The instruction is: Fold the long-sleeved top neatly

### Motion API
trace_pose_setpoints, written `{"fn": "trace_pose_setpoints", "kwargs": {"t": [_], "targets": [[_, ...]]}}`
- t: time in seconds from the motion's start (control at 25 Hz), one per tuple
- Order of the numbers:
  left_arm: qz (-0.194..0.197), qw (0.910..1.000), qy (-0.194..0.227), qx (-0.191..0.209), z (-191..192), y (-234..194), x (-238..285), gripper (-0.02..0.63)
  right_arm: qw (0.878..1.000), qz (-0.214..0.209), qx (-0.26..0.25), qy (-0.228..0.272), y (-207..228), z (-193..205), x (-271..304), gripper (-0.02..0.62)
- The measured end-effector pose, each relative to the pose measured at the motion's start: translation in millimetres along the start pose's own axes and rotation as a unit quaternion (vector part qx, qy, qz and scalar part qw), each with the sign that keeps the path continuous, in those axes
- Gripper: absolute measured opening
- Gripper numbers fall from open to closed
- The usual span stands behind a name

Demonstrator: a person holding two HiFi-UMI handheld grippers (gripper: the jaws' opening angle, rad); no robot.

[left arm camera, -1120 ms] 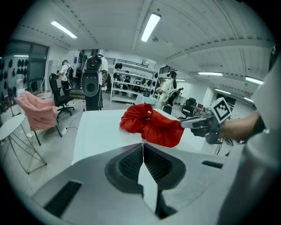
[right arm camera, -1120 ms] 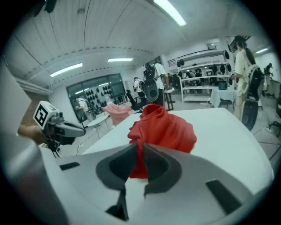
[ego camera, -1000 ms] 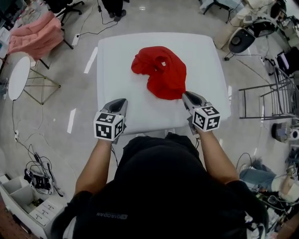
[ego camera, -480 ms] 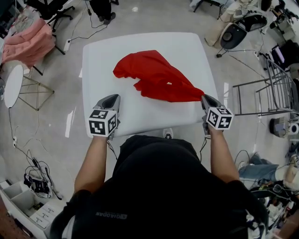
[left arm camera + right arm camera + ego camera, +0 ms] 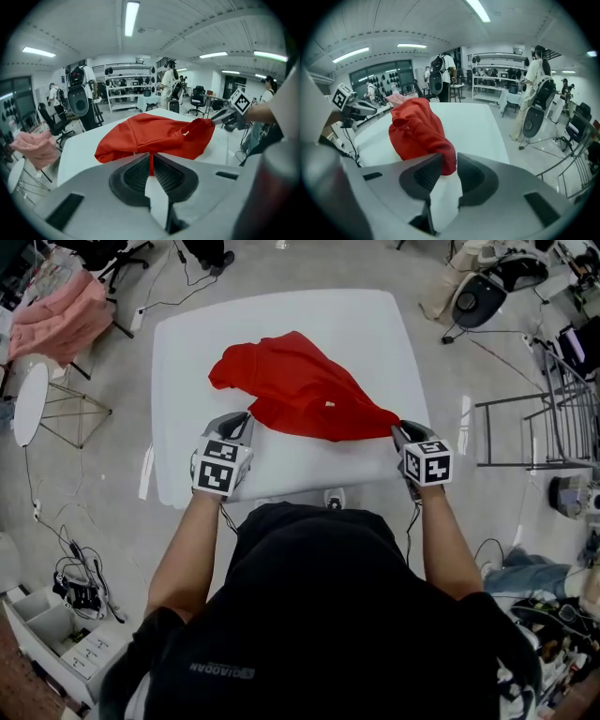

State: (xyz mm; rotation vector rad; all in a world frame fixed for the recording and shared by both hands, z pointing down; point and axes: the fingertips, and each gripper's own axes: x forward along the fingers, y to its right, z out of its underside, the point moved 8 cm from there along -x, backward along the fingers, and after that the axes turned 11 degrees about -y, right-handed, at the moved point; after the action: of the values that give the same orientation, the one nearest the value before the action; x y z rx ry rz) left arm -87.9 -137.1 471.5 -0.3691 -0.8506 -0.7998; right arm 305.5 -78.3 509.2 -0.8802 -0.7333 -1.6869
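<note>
1. The big white square table holds the task's thing. In the head view it sits a bit more to the left than a second ago.
2. The red long-sleeved cloth top lies on the near half of the table. A second ago it was a bunched lump in the middle. Now it is pulled out wide and flatter, with a point reaching to the near right edge.
3. The left grey hand-held gripper is at the top's near left edge. A second ago it hung apart from the top. Now its jaws are squeezed together on a thin bit of red cloth.
4. The right grey hand-held gripper is at the top's right point. Its jaws have just been opening. The red corner sits between them, but they stand apart and let go.
5. A tiny white label shows on the top.
</note>
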Motion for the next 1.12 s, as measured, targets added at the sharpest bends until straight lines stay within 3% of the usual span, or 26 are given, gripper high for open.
{"fn": "trace_pose_setpoints", "kwargs": {"t": [0.2,0.44,0.64,0.8,0.92,1.12], "targets": [[-0.01,0.9942,-0.034,0.102,-19,3,23,0.091,0.998,-0.038,-0.054,0.011,-17,-22,-24,0.164],[-0.03,0.9689,-0.065,0.237,-29,8,44,0.117,0.985,-0.027,-0.171,0.015,-47,-48,-13,0.177],[-0.03,0.9503,-0.09,0.297,-31,14,59,0.133,0.967,0.001,-0.251,-0.033,-52,-48,9,0.196],[-0.024,0.9412,-0.08,0.327,-38,23,60,0.135,0.965,-0.005,-0.26,-0.032,-57,-51,9,0.196],[-0.026,0.9288,-0.092,0.358,-39,28,69,0.14,0.962,-0.001,-0.271,-0.041,-59,-53,12,0.196],[-0.065,0.922,-0.131,0.358,-33,12,80,0.146,0.954,0.024,-0.291,-0.067,-54,-44,12,0.196]]}}
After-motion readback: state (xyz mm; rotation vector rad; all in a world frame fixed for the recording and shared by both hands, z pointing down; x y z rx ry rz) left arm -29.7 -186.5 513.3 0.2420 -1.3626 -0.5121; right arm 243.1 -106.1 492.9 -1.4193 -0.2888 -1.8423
